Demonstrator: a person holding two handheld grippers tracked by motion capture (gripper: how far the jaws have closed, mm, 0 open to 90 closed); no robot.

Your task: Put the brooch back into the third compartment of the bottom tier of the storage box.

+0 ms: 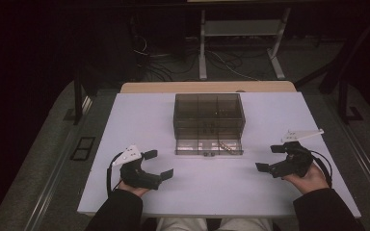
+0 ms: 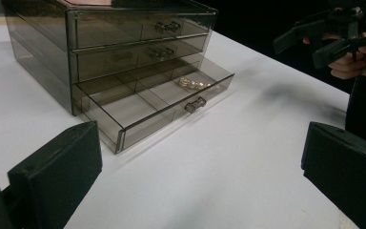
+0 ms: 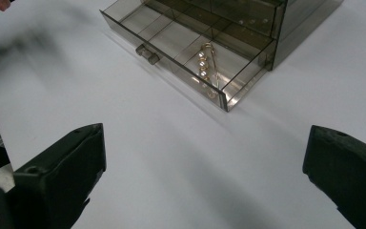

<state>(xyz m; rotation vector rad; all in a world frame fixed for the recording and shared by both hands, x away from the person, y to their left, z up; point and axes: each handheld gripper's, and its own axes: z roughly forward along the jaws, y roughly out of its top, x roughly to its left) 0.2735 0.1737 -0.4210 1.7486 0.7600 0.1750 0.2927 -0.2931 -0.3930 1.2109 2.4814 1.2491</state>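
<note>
A smoky clear drawer cabinet stands mid-table, its bottom drawer pulled out. A gold pearl pin lies in the drawer's right compartment. My left gripper rests open on the table, front left of the cabinet, nothing between its jaws. Front right of the cabinet, my right gripper is also open and holds nothing. The left gripper view catches the right gripper at top right.
The white table has bare room in front of the drawer and on both sides. A wooden strip runs along the far edge. Beyond it are metal stand legs and cables on a dark floor.
</note>
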